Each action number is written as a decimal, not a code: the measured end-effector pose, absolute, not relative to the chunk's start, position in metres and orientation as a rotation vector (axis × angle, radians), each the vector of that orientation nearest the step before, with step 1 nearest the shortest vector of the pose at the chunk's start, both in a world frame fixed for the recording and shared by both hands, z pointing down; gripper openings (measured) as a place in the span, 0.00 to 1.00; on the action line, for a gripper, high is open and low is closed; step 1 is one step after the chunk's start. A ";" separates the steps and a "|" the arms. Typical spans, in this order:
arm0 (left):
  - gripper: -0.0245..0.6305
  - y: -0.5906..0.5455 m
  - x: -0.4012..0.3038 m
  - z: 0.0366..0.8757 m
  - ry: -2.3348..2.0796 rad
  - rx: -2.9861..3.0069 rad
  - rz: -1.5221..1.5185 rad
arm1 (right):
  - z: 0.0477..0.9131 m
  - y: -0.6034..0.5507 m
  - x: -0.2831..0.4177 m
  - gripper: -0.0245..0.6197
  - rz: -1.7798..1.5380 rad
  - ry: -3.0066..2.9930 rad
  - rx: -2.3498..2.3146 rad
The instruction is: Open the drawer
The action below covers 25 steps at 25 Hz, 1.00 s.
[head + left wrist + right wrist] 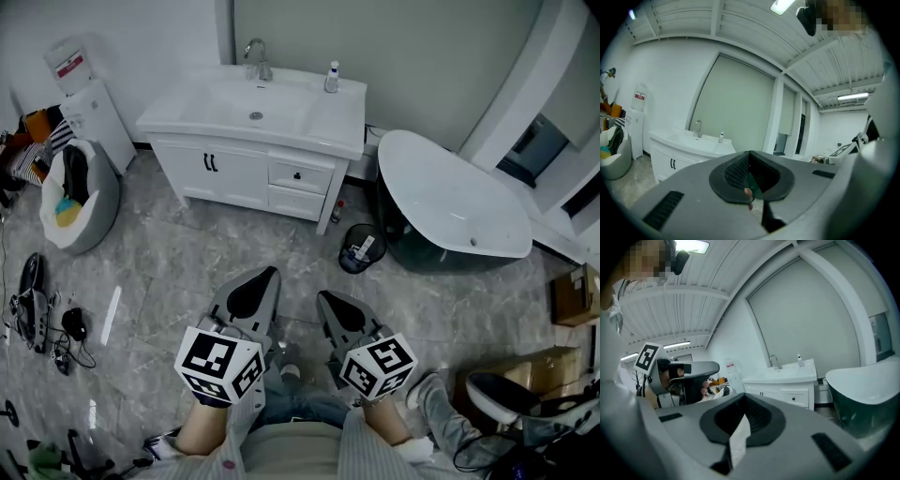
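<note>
A white vanity [253,141] stands against the far wall, with two closed drawers at its right: an upper drawer [300,175] with a dark knob and a plain lower drawer [295,202]. Both look closed. My left gripper [258,279] and right gripper [328,298] hover side by side close to my body, well short of the vanity, pointing toward it. Each has its jaws shut with nothing between them. The left gripper view has the vanity [679,150] at lower left beyond the shut left gripper [750,154]. The right gripper view shows the vanity [787,385] past the shut right gripper [743,399].
A white-rimmed bathtub [450,202] stands to the right of the vanity, with a small black bin [359,249] between them. A water dispenser [89,103] and a white bag-like basket [80,192] are at left, with cables [42,319] on the floor. A cardboard box [525,370] lies at lower right.
</note>
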<state>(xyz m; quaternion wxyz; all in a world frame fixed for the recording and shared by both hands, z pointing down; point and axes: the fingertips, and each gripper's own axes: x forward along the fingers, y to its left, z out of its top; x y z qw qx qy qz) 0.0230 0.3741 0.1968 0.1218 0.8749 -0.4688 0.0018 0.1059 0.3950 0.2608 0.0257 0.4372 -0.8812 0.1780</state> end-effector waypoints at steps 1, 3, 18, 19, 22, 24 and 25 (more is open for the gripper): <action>0.06 0.370 0.022 0.198 -1.370 2.550 0.006 | 0.262 0.391 0.107 0.05 0.555 -2.721 1.356; 0.06 0.359 0.020 0.201 -1.371 2.543 0.006 | 0.264 0.381 0.108 0.05 0.562 -2.713 1.365; 0.06 0.216 -0.016 0.209 -1.320 2.532 0.041 | 0.276 0.247 0.072 0.05 0.633 -2.655 1.404; 0.06 0.207 -0.019 0.208 -1.316 2.535 0.044 | 0.276 0.237 0.068 0.05 0.637 -2.654 1.406; 0.06 0.181 -0.030 0.208 -1.299 2.546 0.056 | 0.277 0.212 0.056 0.05 0.644 -2.643 1.418; 0.06 0.165 -0.036 0.208 -1.286 2.554 0.061 | 0.279 0.197 0.050 0.05 0.649 -2.636 1.433; 0.06 0.158 -0.039 0.209 -1.280 2.559 0.063 | 0.279 0.190 0.047 0.05 0.652 -2.632 1.444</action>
